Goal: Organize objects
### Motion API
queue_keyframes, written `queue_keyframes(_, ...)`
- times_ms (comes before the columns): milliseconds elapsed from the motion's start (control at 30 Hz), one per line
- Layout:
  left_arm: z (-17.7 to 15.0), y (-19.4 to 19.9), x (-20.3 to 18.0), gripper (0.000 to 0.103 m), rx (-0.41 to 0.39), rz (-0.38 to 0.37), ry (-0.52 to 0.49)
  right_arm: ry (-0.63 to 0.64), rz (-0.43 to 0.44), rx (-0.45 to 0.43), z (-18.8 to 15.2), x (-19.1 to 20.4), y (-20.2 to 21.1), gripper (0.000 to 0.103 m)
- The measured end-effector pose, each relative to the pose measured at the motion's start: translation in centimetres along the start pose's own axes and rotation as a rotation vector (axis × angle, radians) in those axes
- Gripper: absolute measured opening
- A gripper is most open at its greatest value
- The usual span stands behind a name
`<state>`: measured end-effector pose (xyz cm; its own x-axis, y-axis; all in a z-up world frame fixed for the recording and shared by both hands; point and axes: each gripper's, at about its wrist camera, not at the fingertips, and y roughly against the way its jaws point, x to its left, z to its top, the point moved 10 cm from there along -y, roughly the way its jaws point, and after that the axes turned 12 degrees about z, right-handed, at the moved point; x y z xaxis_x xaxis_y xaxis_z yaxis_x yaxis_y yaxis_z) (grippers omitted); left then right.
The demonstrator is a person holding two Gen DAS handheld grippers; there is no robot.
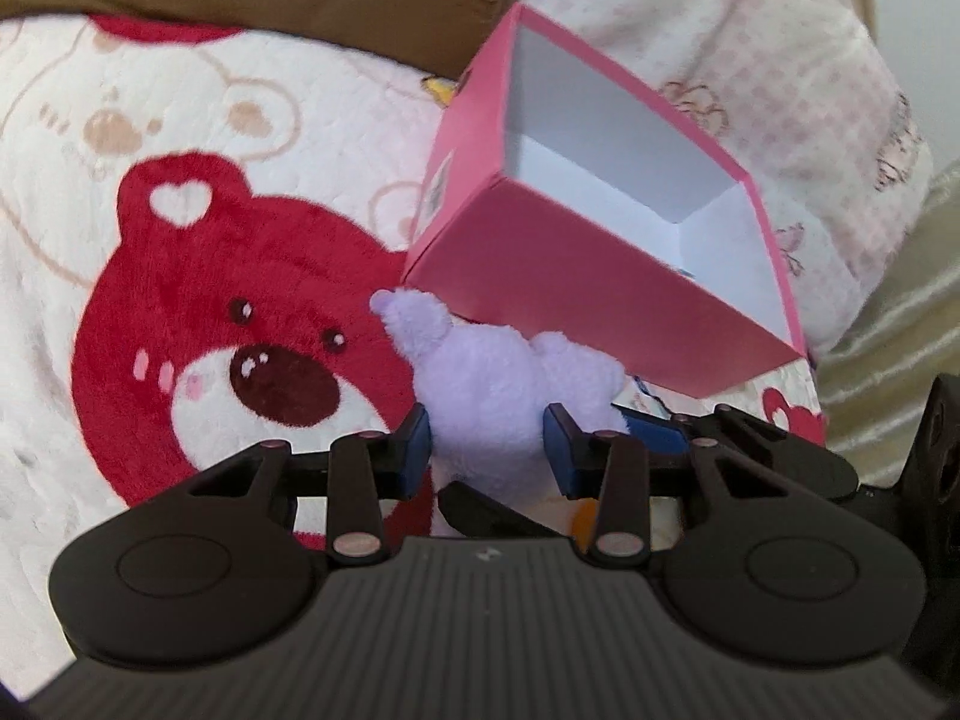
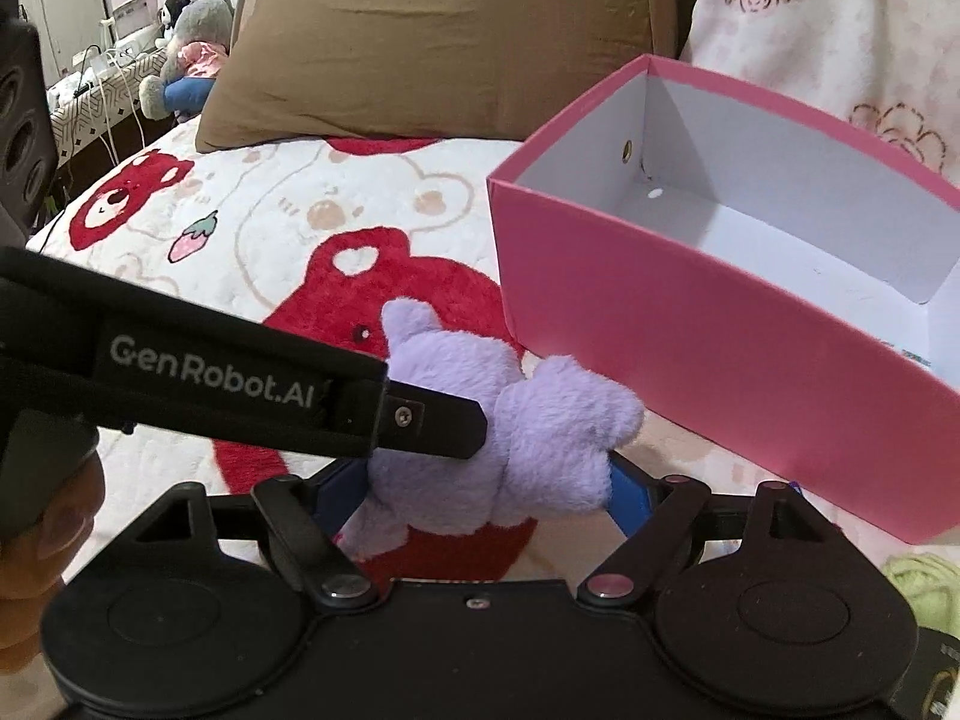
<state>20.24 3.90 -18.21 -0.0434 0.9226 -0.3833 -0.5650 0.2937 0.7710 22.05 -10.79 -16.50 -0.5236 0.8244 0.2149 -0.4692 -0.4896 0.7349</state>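
Both tongs, left (image 1: pixel 486 444) and right (image 2: pixel 480 495), pinch the purple plush (image 1: pixel 486 384) between them, beside the pink box (image 2: pixel 690 360).

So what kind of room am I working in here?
Most likely a bedroom, on a bed: a fleece blanket with red bears, a brown pillow at its head, and stuffed toys piled beside it.

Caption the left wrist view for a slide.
Left hand-held gripper clasps a fluffy lilac plush toy beside an empty pink cardboard box.
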Motion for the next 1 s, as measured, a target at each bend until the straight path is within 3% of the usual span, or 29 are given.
queue_keyframes(567,0.7,8.5,-2.4,0.039,-0.026,-0.078,-0.052,0.03,0.008,-0.04,1.3,4.2,7.3,0.086)
queue_keyframes(1000,1.6,12.3,-5.7,0.039,-0.112,-0.081,-0.149,0.026,-0.016,-0.112,3.3,4.7,11.9,0.086)
